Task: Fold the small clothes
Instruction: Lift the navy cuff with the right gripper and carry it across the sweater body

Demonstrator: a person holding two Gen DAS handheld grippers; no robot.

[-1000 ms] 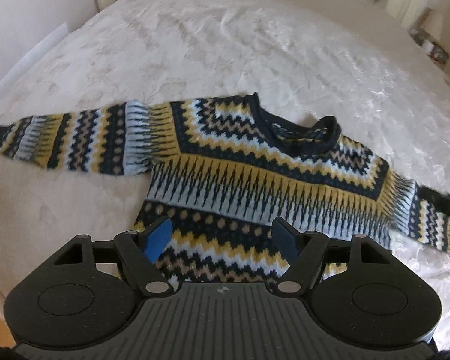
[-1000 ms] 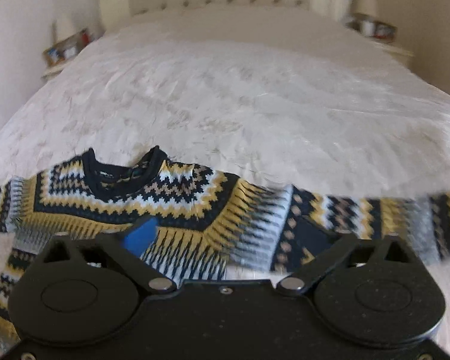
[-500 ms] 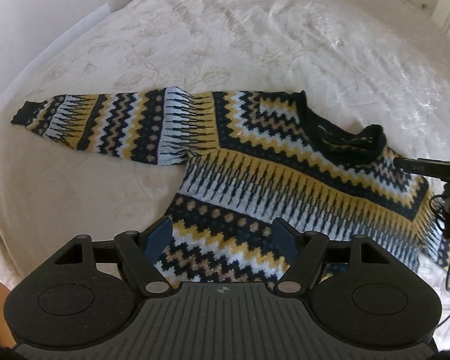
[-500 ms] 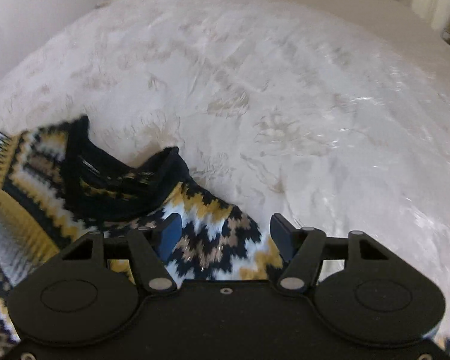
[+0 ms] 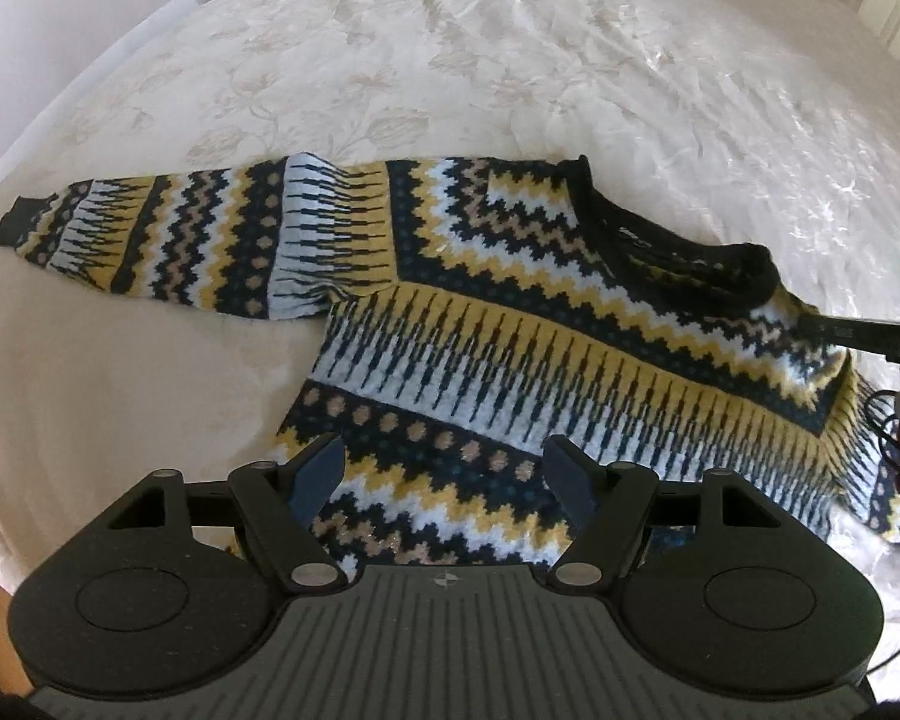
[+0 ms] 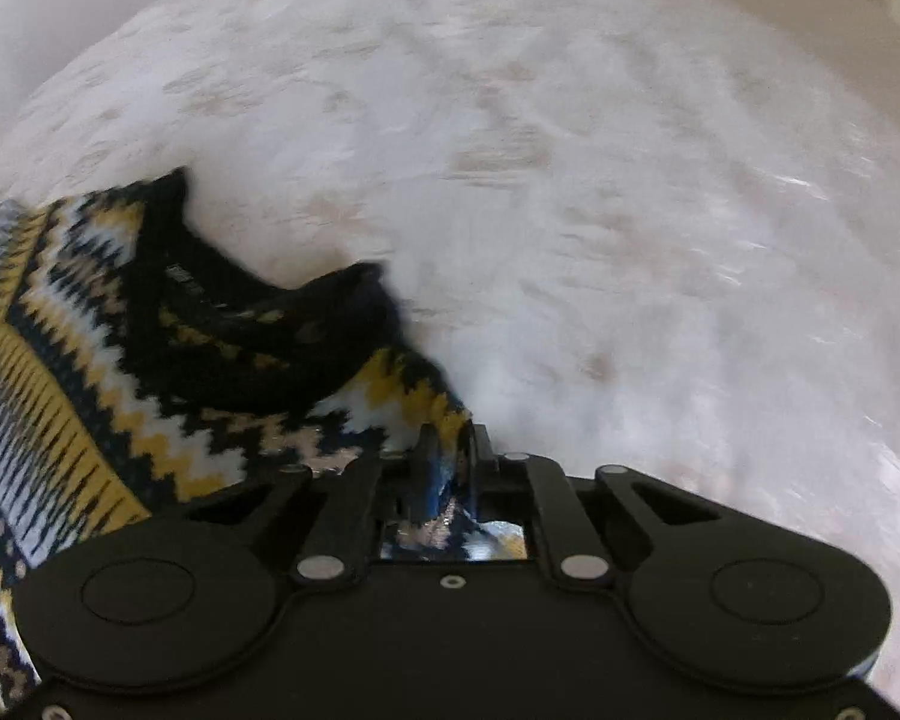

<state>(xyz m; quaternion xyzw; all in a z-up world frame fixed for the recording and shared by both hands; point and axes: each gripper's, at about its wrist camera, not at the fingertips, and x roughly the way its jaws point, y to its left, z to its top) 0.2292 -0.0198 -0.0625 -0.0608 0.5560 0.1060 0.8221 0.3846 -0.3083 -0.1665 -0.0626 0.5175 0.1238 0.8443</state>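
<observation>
Change noted: half a second ago the right gripper (image 6: pixel 450 468) had its fingers spread above the shoulder knit; they are now pressed together, pinching the sweater (image 5: pixel 510 324) at the shoulder just right of the collar (image 6: pixel 282 336). The right view is blurred, so the exact depth of the bite cannot be told.
Meaning for the task: the first fold looks to be starting; the right side appears secured and ready to be carried across the body.
Left gripper (image 5: pixel 444 474): fingers spread wide, pinching nothing, with the hem band lying between and just ahead of them. Whether they touch the knit cannot be told.
Sweater position: spread front-up on the bed (image 5: pixel 510 60), body ahead of the left fingers, one sleeve (image 5: pixel 168 240) stretched out far to their left, cuff at its end.
Sweater appearance: thick patterned knit in navy, yellow, white and tan zigzags; dark ribbed collar. Unfolded, fairly flat, slight rumpling at the armpit.
Other: the right tool's edge (image 5: pixel 870 336) shows beyond the left gripper's right finger.
</observation>
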